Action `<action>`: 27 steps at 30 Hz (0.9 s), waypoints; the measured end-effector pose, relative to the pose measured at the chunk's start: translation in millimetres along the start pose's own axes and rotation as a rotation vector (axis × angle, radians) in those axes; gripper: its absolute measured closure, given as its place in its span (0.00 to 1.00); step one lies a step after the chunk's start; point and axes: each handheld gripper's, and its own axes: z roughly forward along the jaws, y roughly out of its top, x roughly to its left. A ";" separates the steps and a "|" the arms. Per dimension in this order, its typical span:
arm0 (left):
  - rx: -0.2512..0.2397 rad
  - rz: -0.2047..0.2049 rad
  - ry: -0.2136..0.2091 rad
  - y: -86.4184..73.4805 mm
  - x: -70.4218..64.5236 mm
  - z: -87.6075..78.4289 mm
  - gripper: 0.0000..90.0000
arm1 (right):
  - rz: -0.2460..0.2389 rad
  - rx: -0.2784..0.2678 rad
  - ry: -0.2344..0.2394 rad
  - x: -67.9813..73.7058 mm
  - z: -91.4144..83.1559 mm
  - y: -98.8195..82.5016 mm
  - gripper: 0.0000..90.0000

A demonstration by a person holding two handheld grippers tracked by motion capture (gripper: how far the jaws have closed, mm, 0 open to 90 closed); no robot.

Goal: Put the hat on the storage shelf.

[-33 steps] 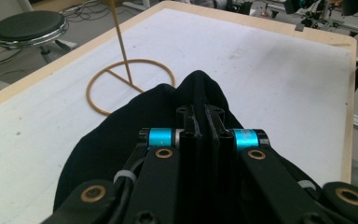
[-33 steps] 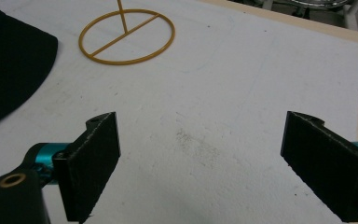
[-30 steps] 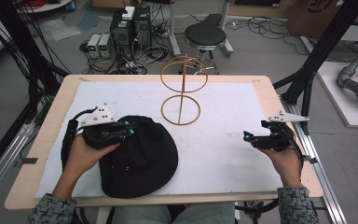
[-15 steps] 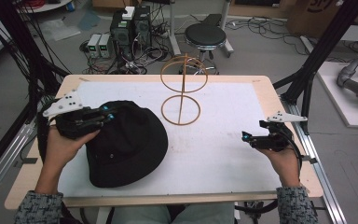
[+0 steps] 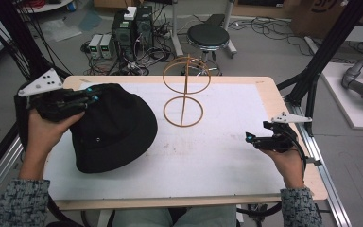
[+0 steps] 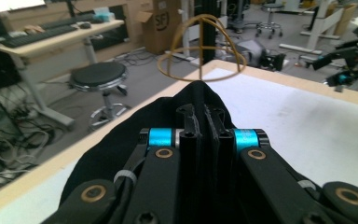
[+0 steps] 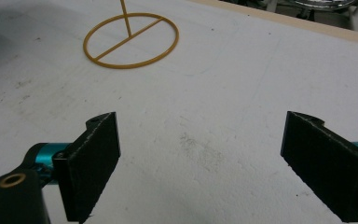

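Both grippers are black, the left gripper (image 5: 90, 94) and right gripper (image 5: 249, 137) each topped by a grey three-cornered plate with small dark holes. Bright blue cylinders sit at the base of the ribbed black jaws, with brass-ringed pivots on the linkage arms. The person wears speckled grey-blue knit sleeves (image 5: 16, 201), and a black cable (image 5: 301, 153) loops from the right gripper.

A black hat (image 5: 113, 130) lies on the left part of the white-topped counter (image 5: 227, 156), its far left edge lifted by the left hand-held gripper (image 5: 90, 94). A wire stand (image 5: 185, 92) of two rings on a post stands near the middle. The right hand-held gripper (image 5: 250, 138) hovers near the counter's right edge, well apart from both.
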 end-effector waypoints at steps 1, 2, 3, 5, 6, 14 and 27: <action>-0.006 0.000 0.008 5.1 2.1 -0.7 0.94 | 0.000 0.002 0.000 0.0 0.2 -0.1 0.13; -0.008 0.002 0.012 9.2 4.1 -1.3 0.94 | 0.001 -0.001 0.001 -0.2 0.4 -0.3 0.13; -0.009 0.002 0.015 13.2 6.4 -1.6 0.94 | 0.002 0.000 0.000 -0.4 0.0 -0.2 0.13; -0.016 0.002 0.018 21.1 10.6 -1.8 0.94 | 0.005 -0.004 0.001 -0.9 -0.5 -0.3 0.13; -0.020 0.004 0.019 25.0 12.8 -2.1 0.94 | 0.002 -0.004 0.000 -1.3 -0.7 -0.4 0.13; -0.051 0.005 0.054 50.4 18.6 1.4 0.94 | 0.001 0.002 0.002 0.3 -0.9 -0.8 0.13; -0.099 0.030 0.052 85.5 20.0 13.9 0.95 | 0.008 -0.001 0.000 -0.1 -3.5 -2.3 0.13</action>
